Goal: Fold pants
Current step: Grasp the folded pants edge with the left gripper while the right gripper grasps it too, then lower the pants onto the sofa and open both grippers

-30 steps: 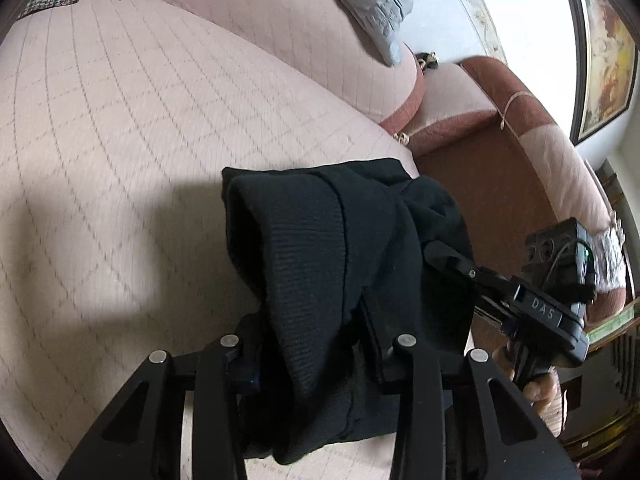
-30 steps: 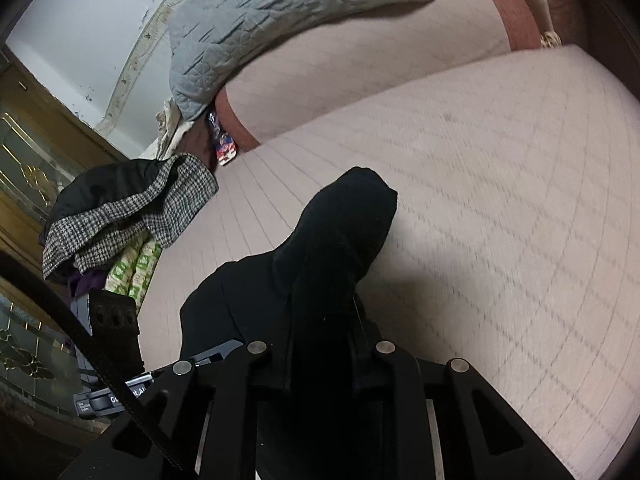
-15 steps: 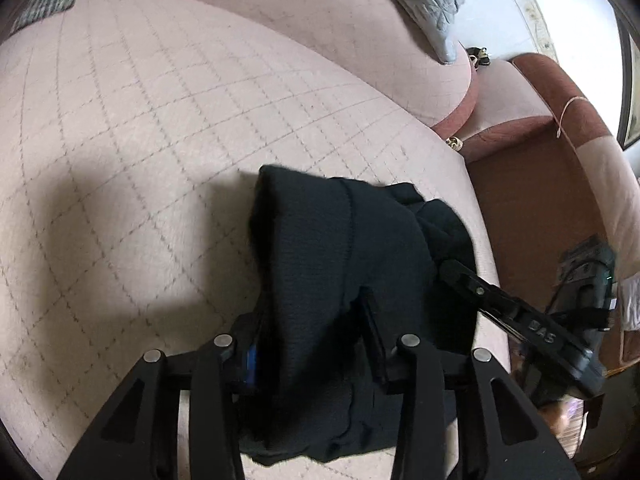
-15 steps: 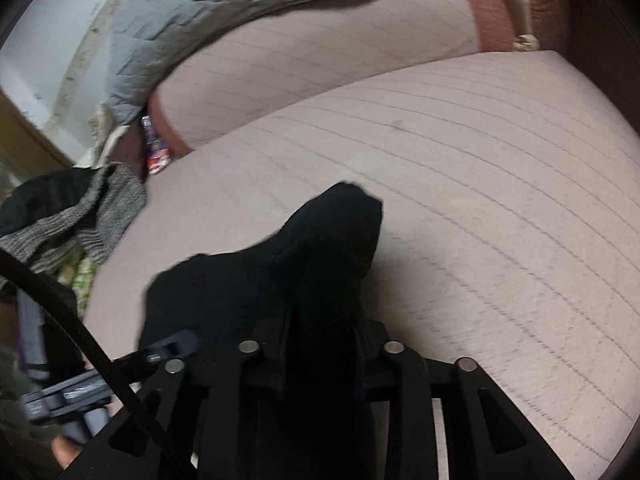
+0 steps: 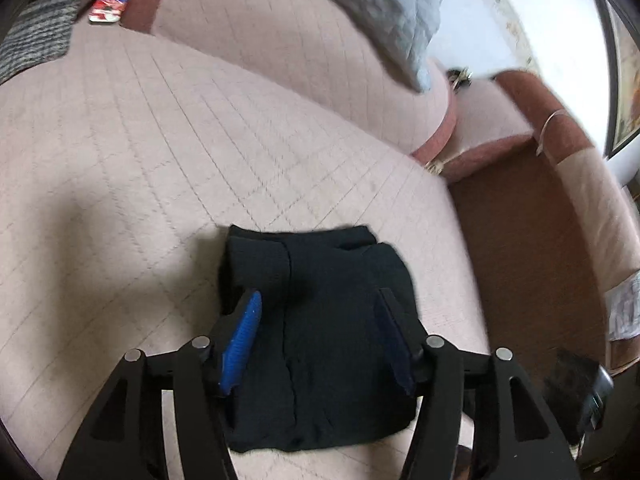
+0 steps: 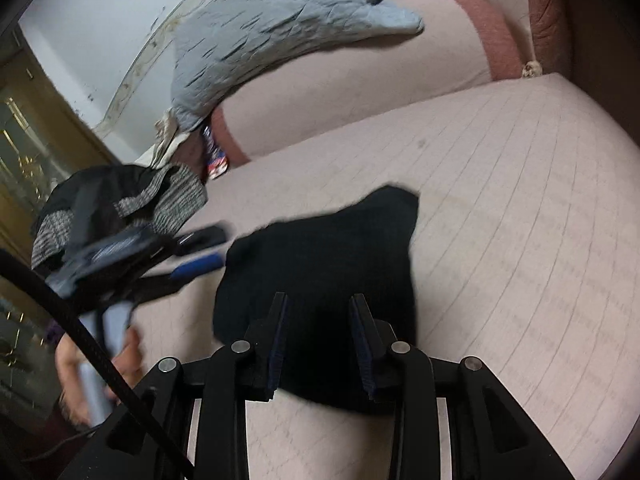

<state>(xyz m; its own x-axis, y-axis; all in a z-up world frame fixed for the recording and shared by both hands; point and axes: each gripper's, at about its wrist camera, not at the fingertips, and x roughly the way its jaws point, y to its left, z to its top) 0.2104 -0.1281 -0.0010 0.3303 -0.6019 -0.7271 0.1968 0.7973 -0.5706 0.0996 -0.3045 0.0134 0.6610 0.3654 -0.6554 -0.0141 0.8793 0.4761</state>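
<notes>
Non-task items: pink quilted sofa seat with diamond stitching, matching backrest with a reddish-brown end band. Grey quilted cushion lies on top of the backrest. Grey-and-black checked garment heaped at the sofa's far end, small red-white-blue packet just beside it at the backrest base. Brown armrest at the other end. Framed picture on the wall.

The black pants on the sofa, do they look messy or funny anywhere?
Mostly tidy. The folded black knit pants lie in a compact bundle on the pink quilted sofa seat. The far edge is uneven: one layer sticks out as a corner. Both the left gripper and right gripper are open.
</notes>
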